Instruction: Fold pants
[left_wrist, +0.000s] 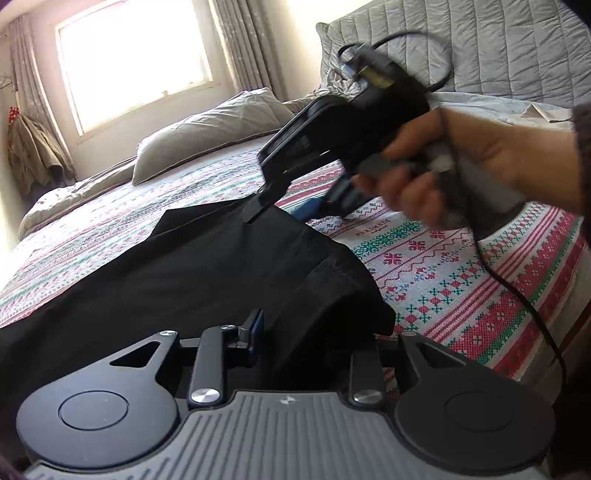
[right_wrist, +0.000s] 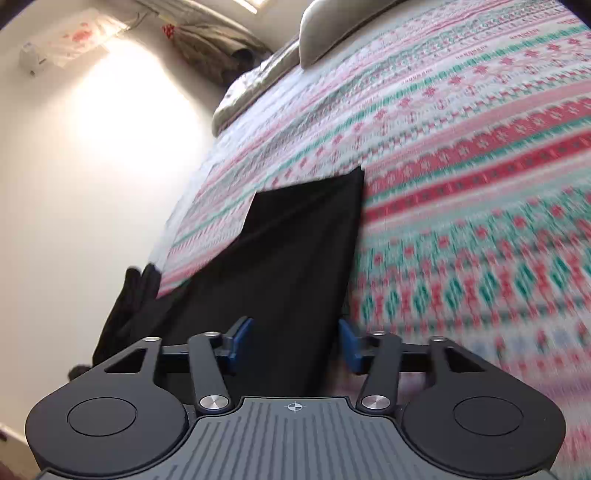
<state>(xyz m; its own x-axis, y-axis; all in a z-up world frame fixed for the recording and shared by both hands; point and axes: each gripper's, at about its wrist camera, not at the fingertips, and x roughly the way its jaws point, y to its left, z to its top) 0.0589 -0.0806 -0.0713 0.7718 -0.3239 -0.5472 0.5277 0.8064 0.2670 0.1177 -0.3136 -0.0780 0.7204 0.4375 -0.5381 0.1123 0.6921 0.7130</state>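
Pants (left_wrist: 177, 273): black, flat on patterned bed cover (left_wrist: 461, 280) | left gripper (left_wrist: 295, 332): one blue pad visible at a raised fold, other hidden by cloth, grip unclear | right gripper (right_wrist: 293, 341): jaws apart, straddling pants edge, pads not pressing

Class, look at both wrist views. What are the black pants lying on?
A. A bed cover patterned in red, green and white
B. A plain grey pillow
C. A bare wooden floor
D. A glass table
A: the black pants are spread across the patterned bed cover, whose red, green and white bands show around them in both views; the grey pillow lies farther back.
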